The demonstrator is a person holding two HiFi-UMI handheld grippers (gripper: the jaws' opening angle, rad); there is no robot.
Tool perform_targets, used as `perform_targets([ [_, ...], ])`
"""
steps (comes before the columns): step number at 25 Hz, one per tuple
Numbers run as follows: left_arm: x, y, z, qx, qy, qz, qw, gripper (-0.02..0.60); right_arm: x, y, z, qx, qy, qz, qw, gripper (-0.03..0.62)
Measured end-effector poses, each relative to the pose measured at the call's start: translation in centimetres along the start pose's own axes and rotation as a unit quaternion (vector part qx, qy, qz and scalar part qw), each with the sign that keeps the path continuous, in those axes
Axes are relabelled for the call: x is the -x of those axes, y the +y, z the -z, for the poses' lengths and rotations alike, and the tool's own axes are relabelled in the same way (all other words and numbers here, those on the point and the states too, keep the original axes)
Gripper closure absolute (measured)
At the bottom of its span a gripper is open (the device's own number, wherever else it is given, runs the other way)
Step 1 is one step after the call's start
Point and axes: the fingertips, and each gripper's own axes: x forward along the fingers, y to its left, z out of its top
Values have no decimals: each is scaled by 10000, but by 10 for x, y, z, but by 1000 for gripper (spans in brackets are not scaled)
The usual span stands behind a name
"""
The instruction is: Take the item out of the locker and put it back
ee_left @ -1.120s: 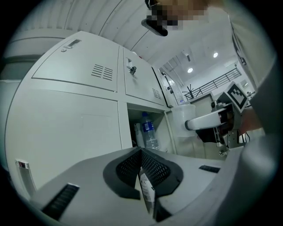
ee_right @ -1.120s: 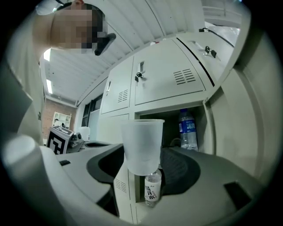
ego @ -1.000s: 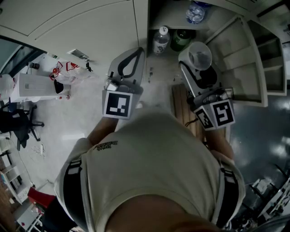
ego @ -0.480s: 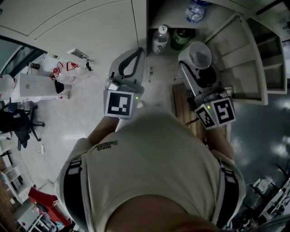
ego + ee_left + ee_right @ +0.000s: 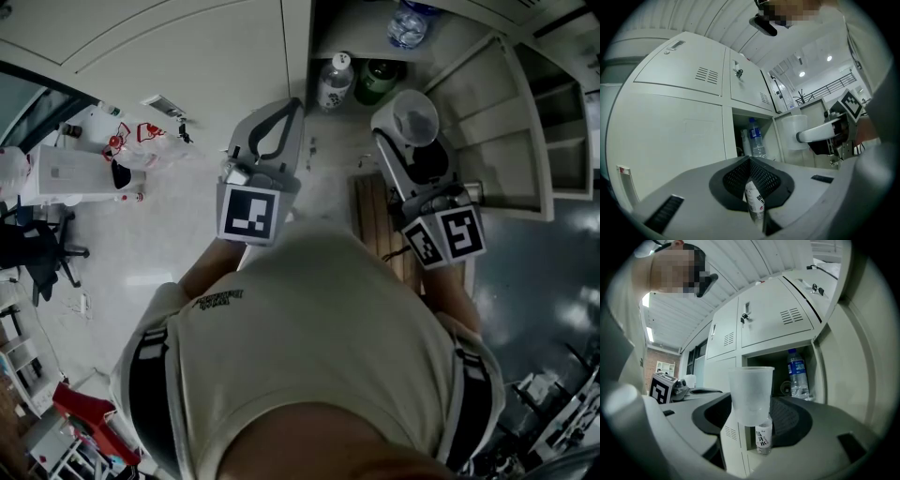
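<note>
Cup (image 5: 750, 394): gripped upright in right gripper (image 5: 751, 417) jaws, outside the open locker (image 5: 773, 329) compartment; either just withdrawn or heading back. Return must clear the bottle (image 5: 798, 373) inside. Left gripper (image 5: 750, 160) jaws seemingly closed, empty.

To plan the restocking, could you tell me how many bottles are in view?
3: a blue-labelled bottle in the open locker, and a white-capped bottle beside a green bottle lower down. Others may be hidden inside.

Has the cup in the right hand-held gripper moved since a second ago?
No: the cup stays just left of the open locker door in the head view.
</note>
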Motion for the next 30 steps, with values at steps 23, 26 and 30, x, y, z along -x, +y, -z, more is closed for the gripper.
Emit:
perform_targets([
  [23,-25,15,-28,-203,-171,-82,9996,569,-59,-38,-40,699,39,138,9975,334],
  [26,-31,22,-34,-170,-219,-107,9996,569,-74,-47,-41,813,116,236,9963,335],
  [30,-39,20,-40,-309,-295,-103,9990,569,-98,-58,-38,876,236,310,9954,335],
])
